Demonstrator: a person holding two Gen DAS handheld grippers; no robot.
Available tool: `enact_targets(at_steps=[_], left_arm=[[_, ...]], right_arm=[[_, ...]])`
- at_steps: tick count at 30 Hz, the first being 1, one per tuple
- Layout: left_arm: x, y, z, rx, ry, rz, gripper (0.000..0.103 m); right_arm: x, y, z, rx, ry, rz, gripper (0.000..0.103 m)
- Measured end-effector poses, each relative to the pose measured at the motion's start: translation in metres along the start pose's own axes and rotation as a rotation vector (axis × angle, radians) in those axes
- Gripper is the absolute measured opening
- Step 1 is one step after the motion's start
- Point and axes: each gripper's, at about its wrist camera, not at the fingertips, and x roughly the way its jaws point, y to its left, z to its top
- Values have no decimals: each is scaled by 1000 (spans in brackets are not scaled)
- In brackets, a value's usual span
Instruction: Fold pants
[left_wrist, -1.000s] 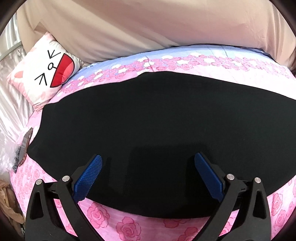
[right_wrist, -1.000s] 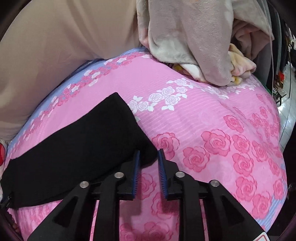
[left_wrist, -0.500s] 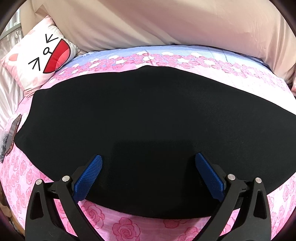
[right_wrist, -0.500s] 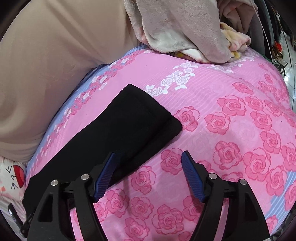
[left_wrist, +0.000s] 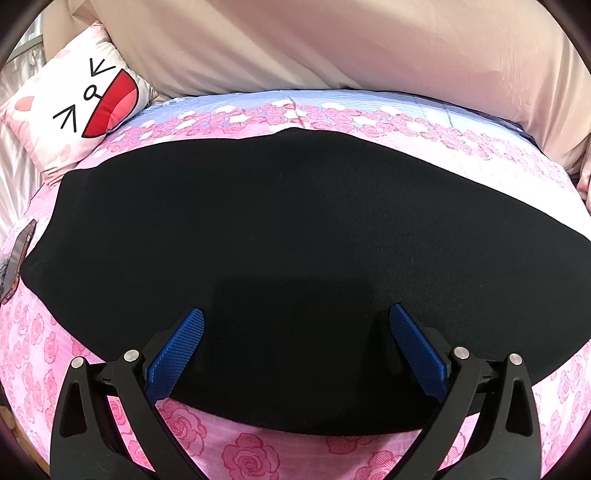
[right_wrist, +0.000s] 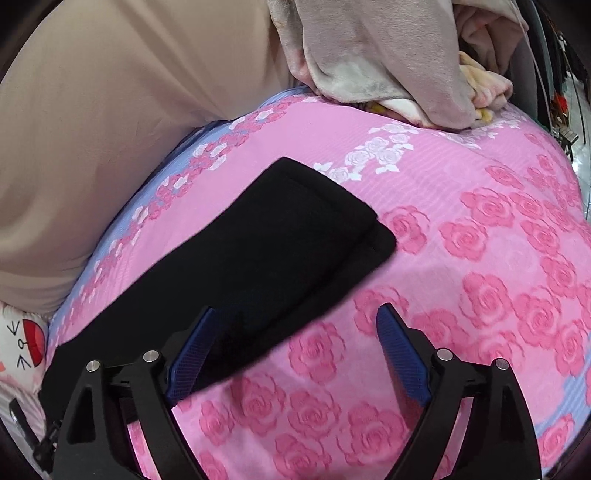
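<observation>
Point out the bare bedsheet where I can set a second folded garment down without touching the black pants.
Free: the pink rose bedsheet right of the black pants, out to the bed's edge, and a narrow strip of it along their near edge. Crowded: the heap of blankets at the far corner, and the cat-face pillow beyond the pants' other end.

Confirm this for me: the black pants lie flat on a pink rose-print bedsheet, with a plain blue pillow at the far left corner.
One detail is wrong. The pillow is not plain blue: it is white and pink with a cartoon face and a red mouth, as the left wrist view shows. The black pants do lie flat on the pink rose-print bedsheet.
</observation>
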Motion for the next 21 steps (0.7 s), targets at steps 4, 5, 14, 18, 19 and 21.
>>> enact_targets(at_steps=[4,5,14,18,19,21], left_arm=[[1,1,0,-9,3,-8,98],[1,1,0,-8,4,-7,98],[1,0,-1,-2,5,2,98],[1,1,0,-4,4,0,98],[1,1,0,-5,4,-1,98],[1,1,0,-9,1,-7,98]], right_arm=[[11,-12,16,93,-34,78,86],[13,-14,19,109,-40,96,86],[29,-26,29,168,-15,176,23],[28,-26,31,176,-36,190,18],[25,-21,31,154,-48,165,17],[18,-11,30,115,-73,135,17]])
